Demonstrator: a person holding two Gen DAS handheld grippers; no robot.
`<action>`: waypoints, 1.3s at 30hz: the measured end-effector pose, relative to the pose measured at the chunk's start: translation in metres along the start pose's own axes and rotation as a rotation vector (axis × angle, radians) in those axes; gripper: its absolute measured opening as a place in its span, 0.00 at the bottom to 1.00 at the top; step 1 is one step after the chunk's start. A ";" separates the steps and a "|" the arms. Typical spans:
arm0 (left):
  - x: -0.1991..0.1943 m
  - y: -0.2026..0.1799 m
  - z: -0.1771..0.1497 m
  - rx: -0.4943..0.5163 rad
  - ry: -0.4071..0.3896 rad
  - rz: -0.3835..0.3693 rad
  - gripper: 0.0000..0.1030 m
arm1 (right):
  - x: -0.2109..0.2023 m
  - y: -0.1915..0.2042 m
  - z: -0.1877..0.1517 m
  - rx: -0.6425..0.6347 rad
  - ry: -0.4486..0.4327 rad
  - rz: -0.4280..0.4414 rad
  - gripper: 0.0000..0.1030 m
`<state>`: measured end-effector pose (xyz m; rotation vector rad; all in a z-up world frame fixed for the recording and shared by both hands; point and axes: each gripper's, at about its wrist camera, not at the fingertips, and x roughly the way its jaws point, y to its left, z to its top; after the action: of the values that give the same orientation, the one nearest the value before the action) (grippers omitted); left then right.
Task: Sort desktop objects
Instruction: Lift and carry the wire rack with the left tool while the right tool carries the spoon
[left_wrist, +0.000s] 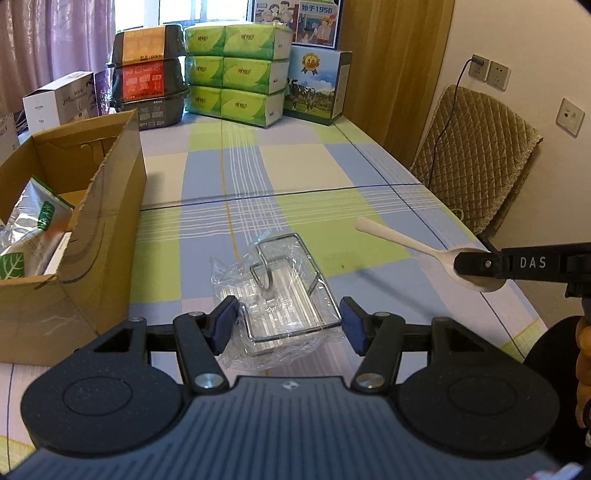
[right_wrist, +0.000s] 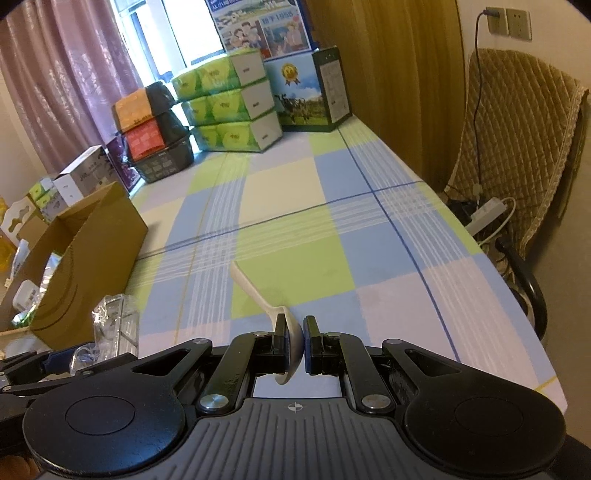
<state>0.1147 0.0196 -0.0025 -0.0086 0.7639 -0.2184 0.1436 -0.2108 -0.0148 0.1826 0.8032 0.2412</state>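
A metal wire rack wrapped in clear plastic (left_wrist: 284, 295) lies on the checked tablecloth, between the two blue pads of my left gripper (left_wrist: 289, 325), which stands open around its near end. The same rack (right_wrist: 114, 321) shows at the lower left of the right wrist view. My right gripper (right_wrist: 294, 343) is shut on the bowl of a white plastic spoon (right_wrist: 255, 291), whose handle points away over the table. From the left wrist view the spoon (left_wrist: 399, 240) and the right gripper (left_wrist: 476, 266) sit to the right of the rack.
An open cardboard box (left_wrist: 107, 206) with foil packets stands on the left. Green tissue packs (left_wrist: 240, 70), dark stacked boxes (left_wrist: 147, 74) and a milk carton box (left_wrist: 317, 85) line the far end. A padded chair (left_wrist: 476, 162) stands beyond the table's right edge.
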 end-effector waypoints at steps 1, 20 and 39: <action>-0.003 -0.001 -0.001 0.000 -0.002 -0.001 0.53 | -0.003 0.001 -0.001 -0.003 -0.003 0.000 0.04; -0.035 -0.009 -0.005 0.021 -0.030 -0.006 0.53 | -0.032 0.014 -0.010 -0.053 -0.032 -0.013 0.04; -0.053 -0.005 0.002 0.032 -0.050 0.006 0.53 | -0.037 0.026 -0.007 -0.075 -0.037 0.010 0.04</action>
<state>0.0778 0.0250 0.0356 0.0184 0.7108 -0.2233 0.1097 -0.1963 0.0123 0.1199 0.7559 0.2764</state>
